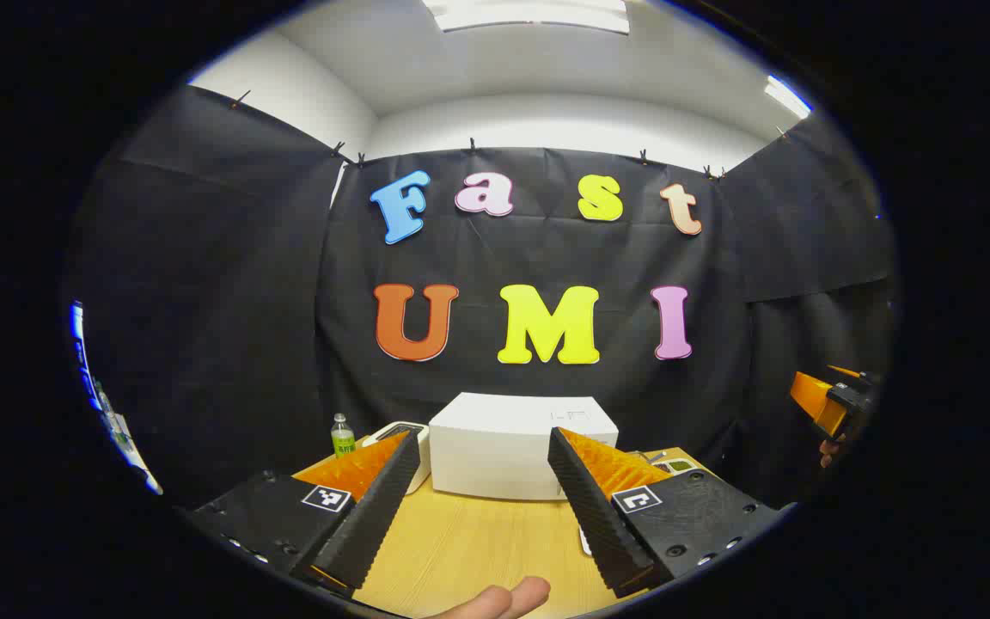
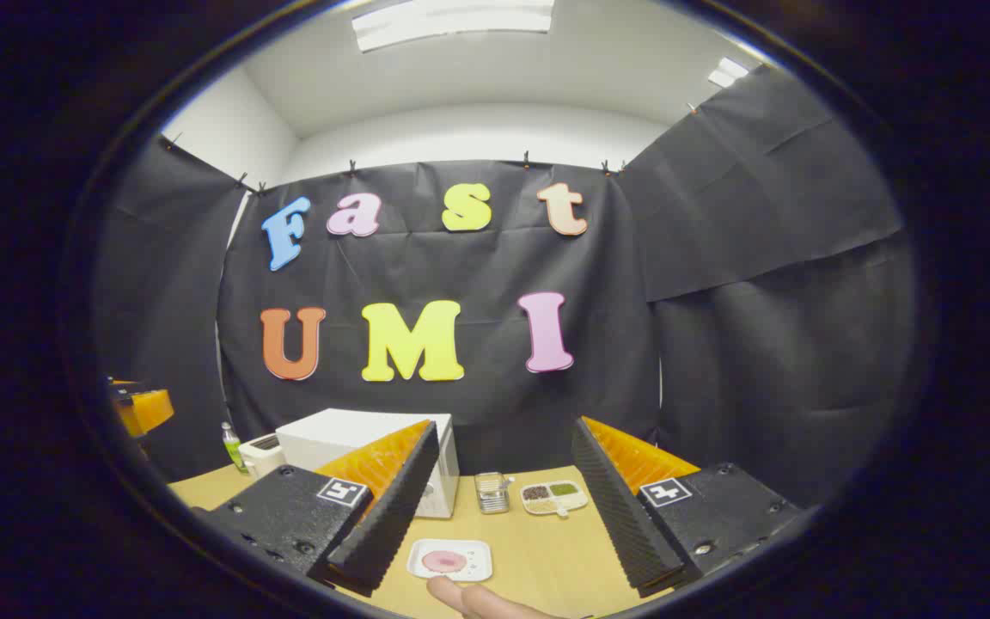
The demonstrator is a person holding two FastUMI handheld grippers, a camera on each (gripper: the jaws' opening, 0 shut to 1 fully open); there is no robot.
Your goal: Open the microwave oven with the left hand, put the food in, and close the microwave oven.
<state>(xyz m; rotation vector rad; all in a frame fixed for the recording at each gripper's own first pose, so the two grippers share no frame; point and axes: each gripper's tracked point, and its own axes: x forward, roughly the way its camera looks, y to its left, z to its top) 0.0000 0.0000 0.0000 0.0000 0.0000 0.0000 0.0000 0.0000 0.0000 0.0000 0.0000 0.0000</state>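
A white microwave oven (image 1: 504, 451) stands with its door closed at the back of the wooden table (image 1: 469, 550); it also sits left of centre in the right gripper view (image 2: 349, 438). The food, a pink round piece on a small white plate (image 2: 450, 560), lies on the table in front of the microwave's right end. My left gripper (image 1: 482, 507) is open above the table, facing the microwave from a distance. My right gripper (image 2: 504, 507) is open too, above and just behind the plate. Neither holds anything. The other gripper shows at the right edge (image 1: 830, 400) and at the left edge (image 2: 141, 408).
A green-labelled bottle (image 1: 342, 437) and a white toaster-like appliance (image 1: 400, 434) stand left of the microwave. Right of it are a small metal container (image 2: 491, 492) and a white divided dish of seeds (image 2: 553, 497). A fingertip (image 1: 504, 599) shows at each view's bottom.
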